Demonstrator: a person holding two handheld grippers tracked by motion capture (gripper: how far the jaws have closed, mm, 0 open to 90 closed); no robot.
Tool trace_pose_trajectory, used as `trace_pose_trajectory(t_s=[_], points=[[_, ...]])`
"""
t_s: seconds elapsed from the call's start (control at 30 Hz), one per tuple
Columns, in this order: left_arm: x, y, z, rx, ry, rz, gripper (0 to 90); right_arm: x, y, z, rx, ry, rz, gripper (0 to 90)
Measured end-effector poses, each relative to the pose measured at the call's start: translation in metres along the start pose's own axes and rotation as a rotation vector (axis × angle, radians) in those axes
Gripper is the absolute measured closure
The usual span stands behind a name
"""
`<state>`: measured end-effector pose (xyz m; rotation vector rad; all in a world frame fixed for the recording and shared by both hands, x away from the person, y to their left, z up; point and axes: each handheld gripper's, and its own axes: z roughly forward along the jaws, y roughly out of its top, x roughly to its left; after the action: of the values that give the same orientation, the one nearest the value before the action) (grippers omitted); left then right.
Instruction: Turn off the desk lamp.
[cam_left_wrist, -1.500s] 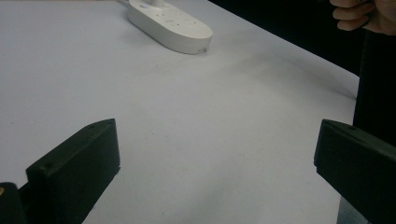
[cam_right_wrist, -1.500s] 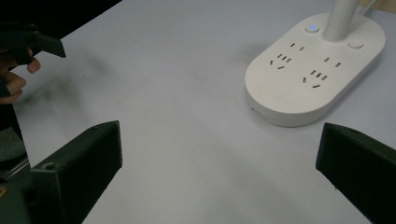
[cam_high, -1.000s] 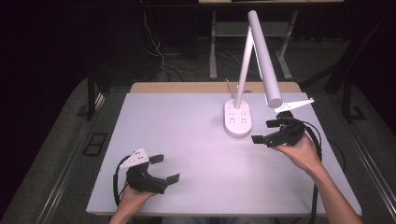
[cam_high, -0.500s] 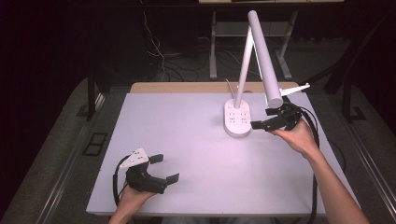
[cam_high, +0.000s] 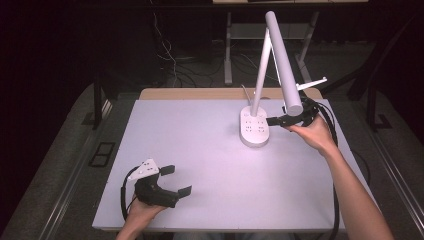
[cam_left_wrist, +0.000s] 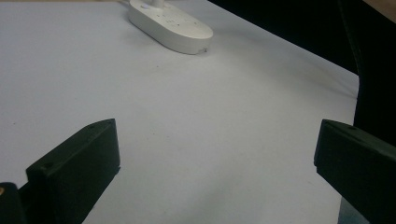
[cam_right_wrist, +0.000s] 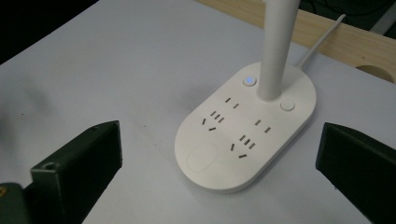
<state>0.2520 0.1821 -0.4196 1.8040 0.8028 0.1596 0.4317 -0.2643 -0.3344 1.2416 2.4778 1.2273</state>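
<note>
1. High view: the white desk lamp with an oval base full of sockets (cam_high: 254, 128) stands at the far right of the pale grey table top (cam_high: 200, 150), its tubular head (cam_high: 283, 60) slanting down over the right side. The right gripper (cam_high: 283, 121) hovers just beside the base, jaws spread, touching nothing. The left gripper (cam_high: 172, 180) rests near the front edge, well apart from the lamp, jaws also spread and empty.

2. Left gripper view: both black jaws stand wide over bare table (cam_left_wrist: 187, 116); the lamp base (cam_left_wrist: 170, 25) lies far ahead, so I judge this hand idle.

3. Right gripper view: the jaws frame the lamp base (cam_right_wrist: 245, 135) without contact. A small round button (cam_right_wrist: 250, 81) beside the stem (cam_right_wrist: 275, 46) glows blue; a second round button (cam_right_wrist: 287, 105) and an oval pad (cam_right_wrist: 202, 157) are unlit. I judge the approach nearly done; the press or grip itself is not yet made.
</note>
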Motion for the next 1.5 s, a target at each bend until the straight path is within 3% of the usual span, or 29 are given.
trace_pose_trajectory(t_s=[0.43, 0.7, 0.77, 0.8, 0.97, 1.4, 1.5], points=[[0.0, 0.0, 0.0, -0.002, -0.006, 0.0, 0.0, -0.027, 0.008, 0.018, -0.028, -0.026, 0.046, 0.3], [0.001, 0.0, -0.001, -0.004, -0.006, -0.003, 0.0, -0.046, 0.008, 0.029, -0.072, -0.028, 0.105, 0.4], [0.001, 0.0, -0.001, -0.005, -0.007, -0.002, 0.0, -0.049, 0.007, 0.031, -0.072, -0.032, 0.109, 5.1], [0.001, 0.0, -0.001, -0.006, -0.007, -0.003, 0.0, -0.052, 0.006, 0.033, -0.078, -0.038, 0.114, 15.0], [0.001, 0.0, -0.001, -0.003, -0.01, -0.003, 0.0, -0.058, 0.003, 0.043, -0.044, -0.078, 0.129, 23.8], [0.001, 0.0, 0.0, 0.001, -0.011, 0.001, 0.0, -0.067, 0.0, 0.066, -0.025, -0.084, 0.151, 41.3], [0.001, 0.0, -0.001, -0.002, -0.009, -0.003, 0.0, -0.07, -0.001, 0.071, -0.043, -0.081, 0.171, 54.4]])
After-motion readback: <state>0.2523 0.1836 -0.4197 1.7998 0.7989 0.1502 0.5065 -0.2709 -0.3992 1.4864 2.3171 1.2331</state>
